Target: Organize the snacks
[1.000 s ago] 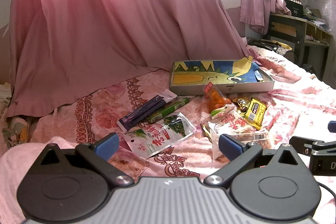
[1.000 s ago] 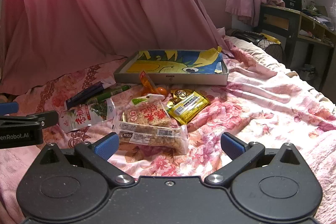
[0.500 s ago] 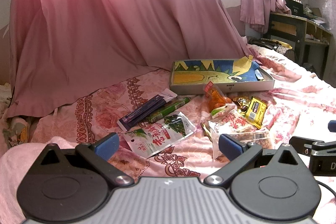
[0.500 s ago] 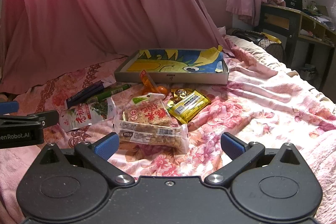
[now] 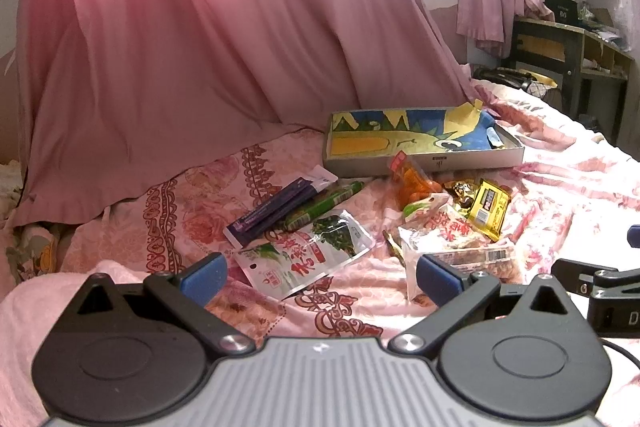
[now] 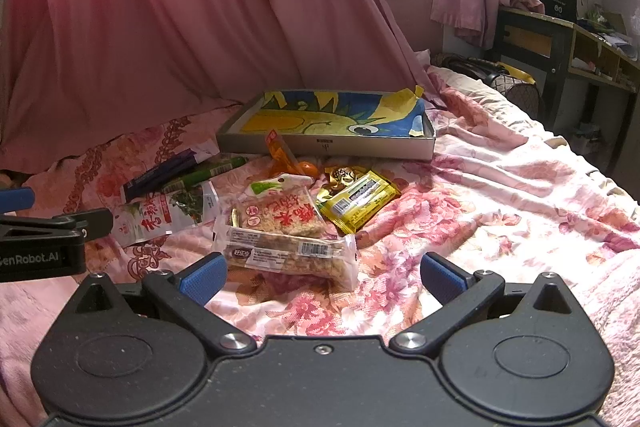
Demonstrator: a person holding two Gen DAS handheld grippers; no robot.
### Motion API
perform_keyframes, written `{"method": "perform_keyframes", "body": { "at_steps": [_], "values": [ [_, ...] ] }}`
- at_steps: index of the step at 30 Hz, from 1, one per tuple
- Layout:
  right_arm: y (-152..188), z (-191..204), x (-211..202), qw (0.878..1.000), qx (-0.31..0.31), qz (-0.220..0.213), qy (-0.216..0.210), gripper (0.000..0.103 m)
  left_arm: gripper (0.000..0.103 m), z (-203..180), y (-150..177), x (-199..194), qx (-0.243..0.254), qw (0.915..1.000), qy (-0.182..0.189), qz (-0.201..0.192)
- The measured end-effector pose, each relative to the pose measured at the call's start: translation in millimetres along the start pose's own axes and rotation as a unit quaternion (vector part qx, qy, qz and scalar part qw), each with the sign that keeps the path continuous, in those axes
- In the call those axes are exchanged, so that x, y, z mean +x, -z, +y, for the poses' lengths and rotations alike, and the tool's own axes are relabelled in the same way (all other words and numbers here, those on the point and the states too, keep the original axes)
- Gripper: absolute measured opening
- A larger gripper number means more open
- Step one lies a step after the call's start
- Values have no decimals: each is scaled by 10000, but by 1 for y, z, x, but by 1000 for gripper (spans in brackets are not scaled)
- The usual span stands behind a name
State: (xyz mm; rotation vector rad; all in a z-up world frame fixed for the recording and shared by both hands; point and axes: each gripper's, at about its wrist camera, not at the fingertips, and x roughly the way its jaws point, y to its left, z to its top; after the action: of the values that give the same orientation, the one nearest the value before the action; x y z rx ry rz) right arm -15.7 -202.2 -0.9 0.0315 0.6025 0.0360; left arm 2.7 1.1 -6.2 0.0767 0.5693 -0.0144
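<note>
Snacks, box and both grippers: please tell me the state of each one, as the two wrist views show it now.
Left gripper: fingers open, holding nothing.
Right gripper: fingers open, holding nothing.
Shallow grey cardboard box with blue-yellow picture: open, no snacks inside.
Clear long rice-cake packet: sealed, flat on the bedspread.
Yellow wrapped bar: sealed, outside the box.
Green-white seaweed pouch: sealed, lying flat.

Pink curtain, floral bedsheet, wooden desk

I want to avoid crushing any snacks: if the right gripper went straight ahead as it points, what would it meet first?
Likely the clear-wrapped rice cracker bar, lying just ahead between the open right gripper fingers. Depth is uncertain.
</note>
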Motion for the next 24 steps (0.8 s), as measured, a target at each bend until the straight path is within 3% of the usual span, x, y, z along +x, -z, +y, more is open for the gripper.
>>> {"method": "perform_keyframes", "body": {
  "at_steps": [11, 20, 24],
  "values": [
    [-2, -2, -1, 9999, 34, 99, 32, 102, 103, -4, -7, 3, 140, 9997, -24, 198],
    [-17, -6, 17, 9987, 161, 478, -96, 102, 103, 9, -29, 32, 38, 9962, 363, 789],
    [-30, -4, 30, 9981, -193, 510, -290, 102, 103, 19, -43, 53, 75, 9923, 567, 1102]
  ]
}}
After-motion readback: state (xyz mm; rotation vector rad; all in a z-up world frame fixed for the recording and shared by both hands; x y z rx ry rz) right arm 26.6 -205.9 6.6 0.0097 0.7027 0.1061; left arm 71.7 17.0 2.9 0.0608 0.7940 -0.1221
